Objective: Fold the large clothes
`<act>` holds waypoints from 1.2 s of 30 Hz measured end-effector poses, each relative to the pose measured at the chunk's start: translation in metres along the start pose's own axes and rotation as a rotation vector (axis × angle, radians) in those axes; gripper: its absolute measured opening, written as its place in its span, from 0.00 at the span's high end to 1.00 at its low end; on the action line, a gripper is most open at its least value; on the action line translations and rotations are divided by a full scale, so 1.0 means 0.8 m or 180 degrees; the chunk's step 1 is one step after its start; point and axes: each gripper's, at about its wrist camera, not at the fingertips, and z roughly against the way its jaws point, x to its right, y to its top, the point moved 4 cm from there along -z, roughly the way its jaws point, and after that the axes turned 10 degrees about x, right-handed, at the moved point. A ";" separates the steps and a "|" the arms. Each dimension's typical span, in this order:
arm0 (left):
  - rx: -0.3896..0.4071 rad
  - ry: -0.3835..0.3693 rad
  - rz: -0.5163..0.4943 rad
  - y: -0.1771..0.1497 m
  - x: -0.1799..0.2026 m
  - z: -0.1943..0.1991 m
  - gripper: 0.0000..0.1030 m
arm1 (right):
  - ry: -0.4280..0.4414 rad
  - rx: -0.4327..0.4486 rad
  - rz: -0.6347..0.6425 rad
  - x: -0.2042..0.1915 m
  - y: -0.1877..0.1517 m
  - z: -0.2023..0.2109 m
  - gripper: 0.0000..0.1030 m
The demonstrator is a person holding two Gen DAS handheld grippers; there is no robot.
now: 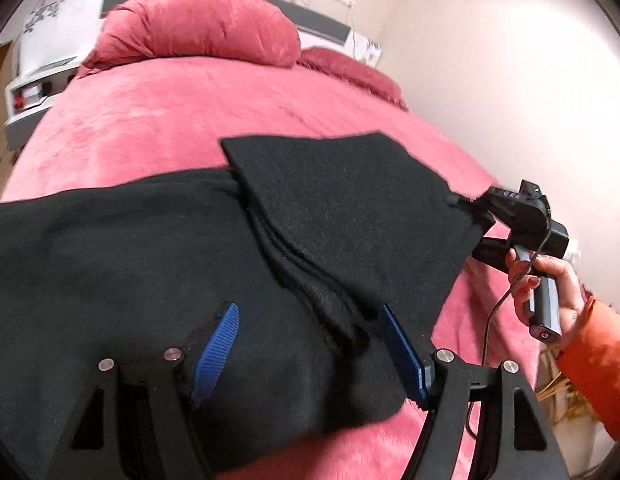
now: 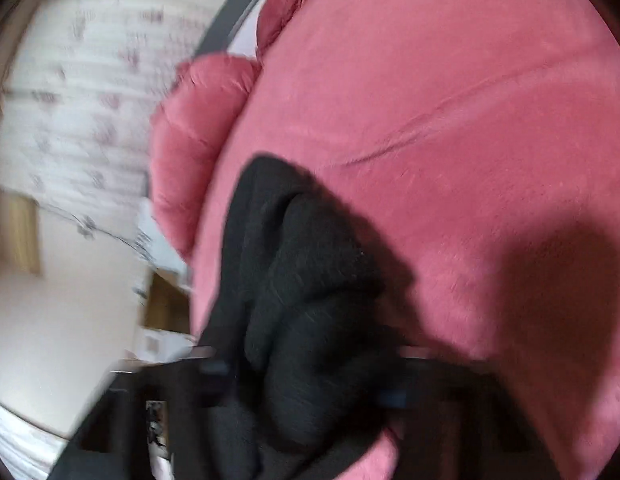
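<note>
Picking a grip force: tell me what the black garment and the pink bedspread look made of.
Black garment: thick matte knit or fleece, probably wool-like; faint surface fuzz, soft rounded fold edges, no sheen. Pink bedspread: plush, velvety pile, likely synthetic fleece; light and dark brushed patches shift across it. Fibre content cannot be confirmed by look.

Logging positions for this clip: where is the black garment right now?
In the left wrist view the black garment lies across the near part of the pink bed, between the open left gripper and the right gripper, which pinches its right corner.
</note>
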 end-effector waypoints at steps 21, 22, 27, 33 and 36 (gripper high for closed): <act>0.0953 0.0977 0.1665 -0.053 -0.280 0.265 0.27 | 0.0901 -0.0698 0.4257 -0.463 -0.453 0.011 0.74; 0.0973 0.1021 0.1737 -0.058 -0.289 0.272 0.27 | 0.0895 -0.0905 0.4420 -0.456 -0.498 -0.007 0.72; 0.1027 0.1133 0.1961 -0.080 -0.312 0.295 0.27 | 0.0328 -0.1631 0.5227 -0.363 -0.644 -0.081 0.59; 0.0999 0.1057 0.1783 -0.070 -0.285 0.281 0.25 | 0.0903 -0.1705 0.4086 -0.379 -0.582 -0.003 0.46; 0.0963 0.0860 0.1502 -0.047 -0.247 0.263 0.25 | 0.0821 -0.1381 0.3268 -0.365 -0.503 0.028 0.46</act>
